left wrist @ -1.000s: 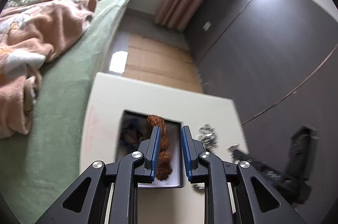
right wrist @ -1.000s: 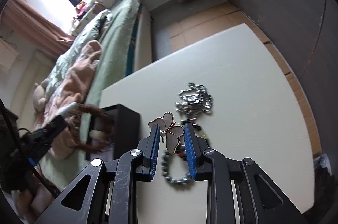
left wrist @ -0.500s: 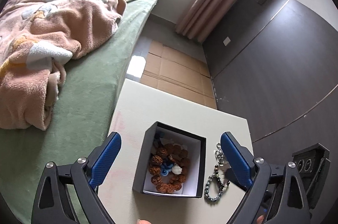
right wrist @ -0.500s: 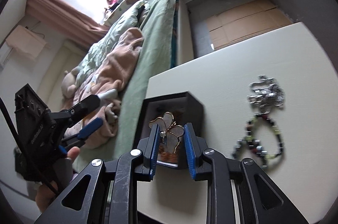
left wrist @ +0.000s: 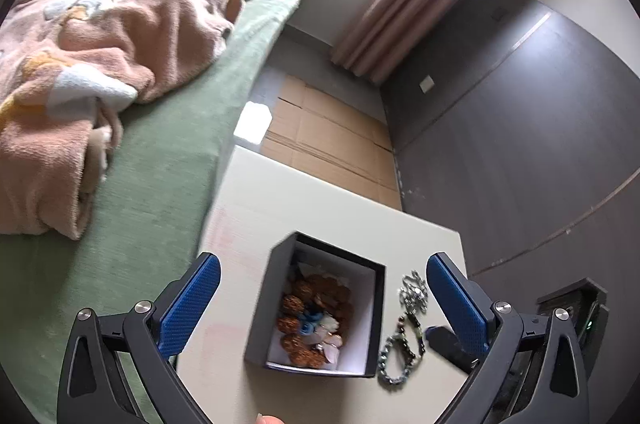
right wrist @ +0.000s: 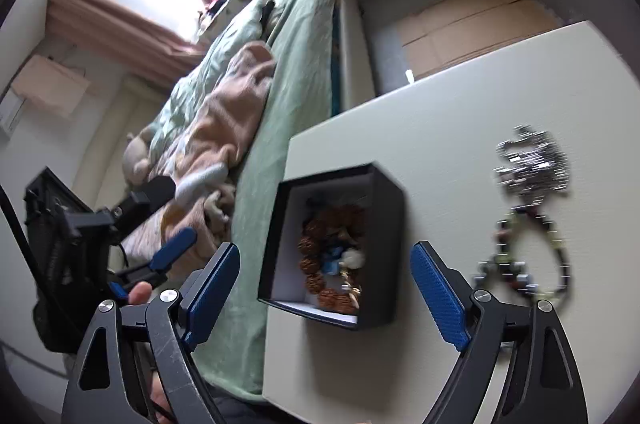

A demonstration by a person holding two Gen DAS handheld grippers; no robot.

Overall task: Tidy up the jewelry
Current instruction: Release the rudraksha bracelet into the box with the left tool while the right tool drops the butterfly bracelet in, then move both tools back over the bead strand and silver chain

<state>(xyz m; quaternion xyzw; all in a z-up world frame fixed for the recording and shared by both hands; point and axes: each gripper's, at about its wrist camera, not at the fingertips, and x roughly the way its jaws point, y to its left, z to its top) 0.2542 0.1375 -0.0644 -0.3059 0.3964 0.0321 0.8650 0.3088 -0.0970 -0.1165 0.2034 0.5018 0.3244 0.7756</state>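
Left wrist view, left to right. Bed (left wrist: 160,184): green cover, pink blanket (left wrist: 80,72), left half of frame. Left tool (left wrist: 320,298): jaws opening, spread wide, nothing gripped. Black box (left wrist: 260,312): white-lined, lower centre on pale tabletop (left wrist: 280,200), holding brown bead bracelet (left wrist: 298,304) with blue and white pieces. Silver chain (left wrist: 414,294) and dark bead bracelet (left wrist: 400,352): loose on tabletop just right of box.

Right wrist view. Right tool (right wrist: 324,278): jaws opening, released, empty, box below between them. Butterfly pendant (right wrist: 352,294): lay inside box, near edge.
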